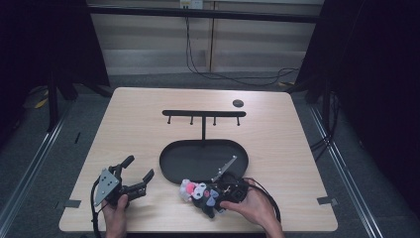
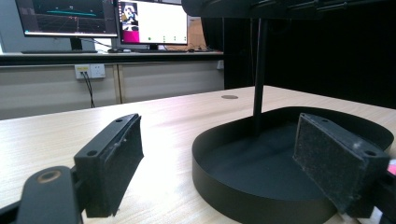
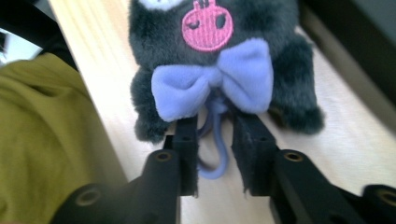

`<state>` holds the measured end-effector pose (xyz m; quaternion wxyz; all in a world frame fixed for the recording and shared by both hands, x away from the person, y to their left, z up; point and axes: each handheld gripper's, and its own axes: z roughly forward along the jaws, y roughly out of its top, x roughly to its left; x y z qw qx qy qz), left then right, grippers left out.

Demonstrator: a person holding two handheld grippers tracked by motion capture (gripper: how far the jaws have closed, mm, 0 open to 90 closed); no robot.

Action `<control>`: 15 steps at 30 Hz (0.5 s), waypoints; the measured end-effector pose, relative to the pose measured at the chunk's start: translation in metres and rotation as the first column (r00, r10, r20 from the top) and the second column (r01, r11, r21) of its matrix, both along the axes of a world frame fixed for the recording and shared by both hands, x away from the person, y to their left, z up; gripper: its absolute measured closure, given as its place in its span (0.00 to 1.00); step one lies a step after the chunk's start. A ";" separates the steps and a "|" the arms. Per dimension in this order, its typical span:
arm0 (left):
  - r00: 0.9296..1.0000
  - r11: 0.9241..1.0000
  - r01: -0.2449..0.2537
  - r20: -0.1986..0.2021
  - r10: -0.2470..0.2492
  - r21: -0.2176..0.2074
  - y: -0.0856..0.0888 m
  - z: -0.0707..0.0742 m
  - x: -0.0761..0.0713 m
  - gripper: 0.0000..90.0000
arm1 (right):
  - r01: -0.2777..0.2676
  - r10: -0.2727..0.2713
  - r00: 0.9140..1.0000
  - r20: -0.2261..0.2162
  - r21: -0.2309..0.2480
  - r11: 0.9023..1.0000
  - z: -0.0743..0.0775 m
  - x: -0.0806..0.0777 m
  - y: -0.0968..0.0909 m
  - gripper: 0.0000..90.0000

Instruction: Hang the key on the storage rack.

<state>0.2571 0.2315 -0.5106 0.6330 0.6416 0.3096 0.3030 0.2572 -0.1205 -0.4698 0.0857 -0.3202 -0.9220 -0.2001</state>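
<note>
A dark grey plush toy [image 1: 194,191] with pink parts lies on the wooden table just in front of the black oval tray [image 1: 171,163]. In the right gripper view the plush toy [image 3: 289,70] wears a purple bow [image 3: 187,91], and a thin purple cord loop [image 3: 219,158] hangs below it. My right gripper [image 3: 215,119] has its jaws set narrowly on either side of that cord, with the tips at the bow's lower edge and the pads apart from the cord. In the high view the right gripper [image 1: 210,200] points left at the toy. My left gripper [image 1: 138,168] rests wide open at the front left, holding nothing.
A black pole with a hook bar [image 1: 204,114] rises from the tray's far side. A small dark disc [image 1: 238,103] lies at the back right. The tray wall [image 2: 243,196] stands close ahead of the left gripper [image 2: 224,140]. A yellow-green garment [image 3: 42,140] is beside the right gripper.
</note>
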 end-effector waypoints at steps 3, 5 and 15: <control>1.000 1.000 0.000 0.001 0.000 -0.001 0.000 0.000 0.000 0.17 | -0.030 0.030 1.000 -0.004 -0.040 0.999 0.003 0.005 0.005 0.84; 1.000 1.000 0.000 0.001 0.000 -0.002 0.000 0.000 0.000 0.17 | -0.045 0.045 0.999 0.000 -0.053 0.998 0.003 0.006 0.006 0.84; 1.000 1.000 0.005 0.002 -0.005 0.005 0.001 0.000 0.000 0.17 | -0.123 0.120 0.992 -0.027 -0.162 0.979 0.003 0.015 0.022 0.90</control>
